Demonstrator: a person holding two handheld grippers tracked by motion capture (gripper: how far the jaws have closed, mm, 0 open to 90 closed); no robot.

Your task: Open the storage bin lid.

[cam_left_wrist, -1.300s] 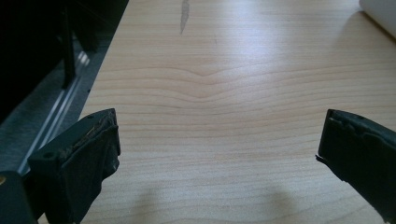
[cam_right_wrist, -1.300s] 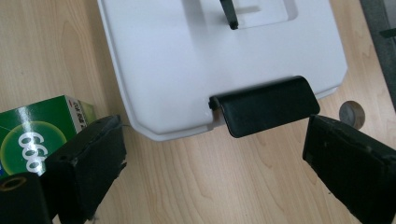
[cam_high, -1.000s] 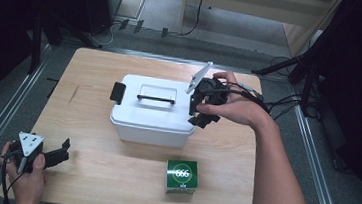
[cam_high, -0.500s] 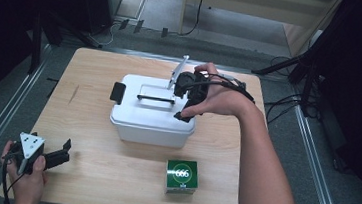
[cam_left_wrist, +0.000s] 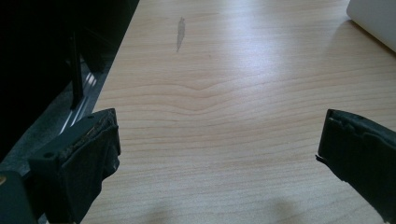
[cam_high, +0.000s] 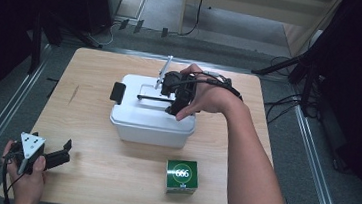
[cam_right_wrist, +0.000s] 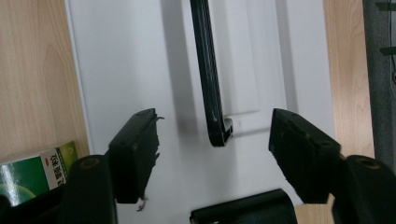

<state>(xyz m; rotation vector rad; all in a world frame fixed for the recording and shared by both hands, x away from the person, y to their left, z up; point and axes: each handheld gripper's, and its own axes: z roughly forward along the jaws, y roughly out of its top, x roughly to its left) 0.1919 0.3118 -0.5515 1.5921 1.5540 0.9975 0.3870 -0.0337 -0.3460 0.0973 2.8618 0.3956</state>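
A white lidded box [cam_high: 149, 124] stands mid-table, with a black handle [cam_high: 154, 98] lying across its lid. My right gripper [cam_high: 174, 103] hovers over the lid, pointing down. In the right gripper view its jaws straddle the near end of the handle [cam_right_wrist: 210, 93] with a gap on each side. The right gripper [cam_right_wrist: 215, 140] is open, and its jaws have just been closing with the handle between them. My left gripper [cam_high: 67, 151] rests at the table's near left corner. Seen in its own view, the left gripper [cam_left_wrist: 219, 149] is wide open over bare wood.
A green carton [cam_high: 182, 176] marked 666 lies in front of the box, near the table's front edge. A black latch [cam_high: 117, 92] sticks out from the box's left end. Metal rails run along both sides of the wooden table [cam_high: 96, 74].
My right hand has moved left from the box's right end to above the lid's handle, and its jaws have narrowed. The left hand has kept still.
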